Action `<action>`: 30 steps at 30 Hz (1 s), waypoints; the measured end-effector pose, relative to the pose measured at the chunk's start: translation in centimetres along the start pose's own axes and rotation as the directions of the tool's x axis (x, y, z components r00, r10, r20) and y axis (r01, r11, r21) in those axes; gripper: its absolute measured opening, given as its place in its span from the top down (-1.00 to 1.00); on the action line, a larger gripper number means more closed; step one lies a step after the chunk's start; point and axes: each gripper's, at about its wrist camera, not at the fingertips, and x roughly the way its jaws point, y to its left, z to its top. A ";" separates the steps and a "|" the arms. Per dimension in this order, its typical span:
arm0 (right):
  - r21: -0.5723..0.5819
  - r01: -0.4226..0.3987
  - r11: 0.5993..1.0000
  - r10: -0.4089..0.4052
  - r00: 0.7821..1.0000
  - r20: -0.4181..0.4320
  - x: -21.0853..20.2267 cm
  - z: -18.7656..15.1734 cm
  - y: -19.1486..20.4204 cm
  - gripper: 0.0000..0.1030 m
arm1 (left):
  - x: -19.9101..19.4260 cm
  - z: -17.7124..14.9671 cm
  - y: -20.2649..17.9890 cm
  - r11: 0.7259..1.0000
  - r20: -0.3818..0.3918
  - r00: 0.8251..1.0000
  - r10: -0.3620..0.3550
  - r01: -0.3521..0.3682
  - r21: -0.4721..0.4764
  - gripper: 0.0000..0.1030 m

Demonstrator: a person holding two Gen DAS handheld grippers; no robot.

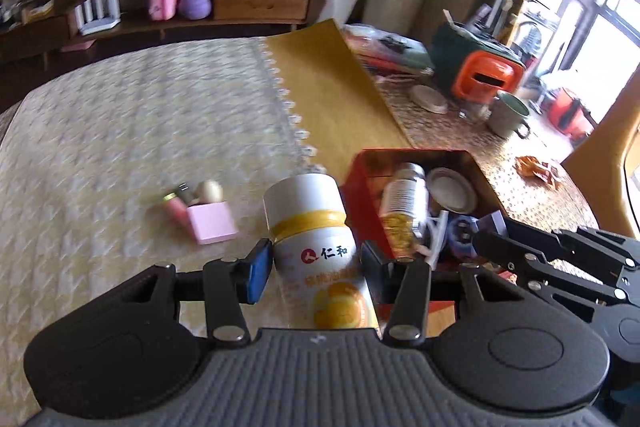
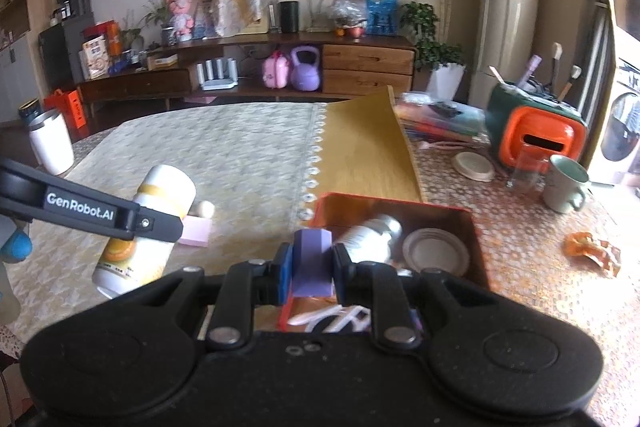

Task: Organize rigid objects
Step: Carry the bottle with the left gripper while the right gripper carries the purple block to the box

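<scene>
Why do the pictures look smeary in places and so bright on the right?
Left wrist view: motion blur smears the tablecloth and red box; the window glares white. Right wrist view: the purple block and boxed bottle are soft, and the fisheye lens bends the table edge.

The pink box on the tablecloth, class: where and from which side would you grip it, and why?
Grip the pink box across its two flat side walls, coming from above. It sits upright and open-topped with small items sticking out, so pinch low on the walls, probably clear of those. Its flat parallel faces suit the pads.
</scene>
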 end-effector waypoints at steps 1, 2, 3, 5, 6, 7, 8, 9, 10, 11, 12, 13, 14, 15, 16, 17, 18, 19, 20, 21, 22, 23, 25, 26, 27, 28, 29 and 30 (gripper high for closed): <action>0.009 0.010 1.000 -0.010 1.000 -0.001 -0.1 -0.1 -0.6 0.62 | 0.2 0.1 -0.5 1.000 0.001 1.000 -0.004 0.004 0.013 0.07; 0.017 0.018 1.000 -0.018 1.000 -0.002 -0.1 -0.3 -1.2 0.62 | 0.4 0.3 -1.2 1.000 0.001 1.000 -0.011 0.011 0.026 0.07; 0.024 0.025 0.999 -0.025 1.000 -0.003 -0.1 -0.4 -1.7 0.62 | 0.6 0.4 -1.8 0.999 0.000 1.000 -0.018 0.018 0.035 0.07; 0.037 0.041 0.998 -0.041 0.999 -0.008 -0.1 -0.8 -2.8 0.62 | 1.0 0.6 -2.8 0.998 -0.004 1.000 -0.030 0.030 0.050 0.07; 0.042 0.048 0.998 -0.047 0.999 -0.012 -0.1 -1.0 -3.3 0.62 | 1.3 0.7 -3.2 0.998 -0.007 0.999 -0.034 0.034 0.058 0.07; 0.048 0.055 0.997 -0.055 0.998 -0.017 0.0 -1.2 -3.8 0.62 | 1.6 0.8 -3.8 0.997 -0.011 0.999 -0.039 0.039 0.070 0.07; 0.053 0.062 0.997 -0.061 0.998 -0.020 0.0 -1.5 -4.3 0.62 | 2.0 0.9 -4.3 0.996 -0.014 0.999 -0.042 0.043 0.081 0.07; 0.057 0.069 0.996 -0.067 0.997 -0.025 0.0 -1.6 -4.7 0.62 | 2.3 1.0 -4.9 0.995 -0.018 0.999 -0.046 0.047 0.093 0.07; 0.062 0.075 0.995 -0.073 0.997 -0.029 0.1 -1.8 -5.1 0.62 | 2.6 1.0 -5.3 0.994 -0.022 0.999 -0.049 0.051 0.101 0.07; 0.067 0.080 0.995 -0.078 0.996 -0.033 0.2 -2.0 -5.5 0.62 | 2.8 1.0 -5.7 0.992 -0.026 0.998 -0.053 0.056 0.110 0.07; 0.072 0.084 0.994 -0.082 0.996 -0.037 0.3 -2.1 -5.9 0.62 | 3.1 1.1 -6.2 0.991 -0.029 0.998 -0.057 0.060 0.119 0.07; 0.076 0.089 0.993 -0.086 0.996 -0.039 0.3 -2.2 -6.2 0.62 | 3.4 1.2 -6.6 0.990 -0.033 0.998 -0.060 0.063 0.128 0.07; 0.079 0.092 0.993 -0.089 0.995 -0.041 0.4 -2.3 -6.6 0.62 | 3.6 1.3 -6.9 0.989 -0.036 0.997 -0.062 0.066 0.134 0.07; 0.082 0.094 0.992 -0.091 0.995 -0.043 0.4 -2.4 -6.8 0.62 | 3.9 1.4 -7.3 0.988 -0.040 0.997 -0.063 0.068 0.139 0.07; 0.085 0.096 0.992 -0.092 0.995 -0.044 0.5 -2.5 -7.1 0.62 | 4.3 1.6 -7.6 0.987 -0.043 0.997 -0.065 0.070 0.143 0.07; 0.090 0.098 0.991 -0.094 0.994 -0.046 0.6 -2.7 -7.3 0.62 | 4.6 1.9 -7.9 0.986 -0.047 0.997 -0.065 0.071 0.149 0.07; 0.094 0.099 0.991 -0.095 0.994 -0.049 0.7 -2.8 -7.6 0.62 | 4.9 2.1 -8.2 0.986 -0.049 0.997 -0.063 0.070 0.153 0.07; 0.097 0.103 0.990 -0.099 0.994 -0.051 0.8 -3.0 -7.8 0.62 | 5.1 2.4 -8.5 0.985 -0.050 0.997 -0.063 0.070 0.157 0.07; 0.098 0.107 0.989 -0.102 0.993 -0.052 0.9 -3.0 -8.0 0.62 | 5.3 2.7 -8.7 0.984 -0.051 0.997 -0.065 0.072 0.161 0.07; 0.099 0.110 0.989 -0.105 0.993 -0.054 1.0 -3.1 -8.2 0.62 | 5.7 3.1 -9.0 0.983 -0.056 0.996 -0.066 0.074 0.166 0.07; 0.103 0.114 0.988 -0.108 0.992 -0.058 1.2 -3.2 -8.5 0.62 | 6.0 3.4 -9.3 0.982 -0.060 0.996 -0.066 0.075 0.171 0.07; 0.108 0.114 0.988 -0.108 0.992 -0.063 1.4 -3.3 -8.7 0.62 | 6.4 3.7 -9.6 0.981 -0.062 0.996 -0.065 0.075 0.176 0.07; 0.109 0.118 0.987 -0.111 0.991 -0.068 1.7 -3.4 -8.9 0.62 | 7.1 4.2 -10.1 0.981 -0.068 0.996 -0.063 0.074 0.181 0.07; 0.105 0.122 0.987 -0.115 0.991 -0.071 1.9 -3.4 -9.1 0.62 | 7.5 4.4 -10.3 0.980 -0.071 0.995 -0.065 0.077 0.182 0.07; 0.102 0.126 0.987 -0.119 0.990 -0.074 2.1 -3.5 -9.2 0.62 | 7.9 4.6 -10.6 0.980 -0.073 0.995 -0.070 0.082 0.183 0.07; 0.101 0.129 0.986 -0.122 0.989 -0.078 2.4 -3.5 -9.3 0.62 | 8.4 4.8 -10.9 0.978 -0.073 0.994 -0.077 0.089 0.187 0.07; 0.101 0.130 0.986 -0.122 0.989 -0.082 2.5 -3.6 -9.4 0.62 | 8.8 4.9 -11.1 0.977 -0.074 0.994 -0.080 0.093 0.191 0.07; 0.103 0.131 0.986 -0.122 0.989 -0.088 2.8 -3.7 -9.5 0.62 | 9.3 5.1 -11.5 0.976 -0.081 0.994 -0.080 0.094 0.196 0.07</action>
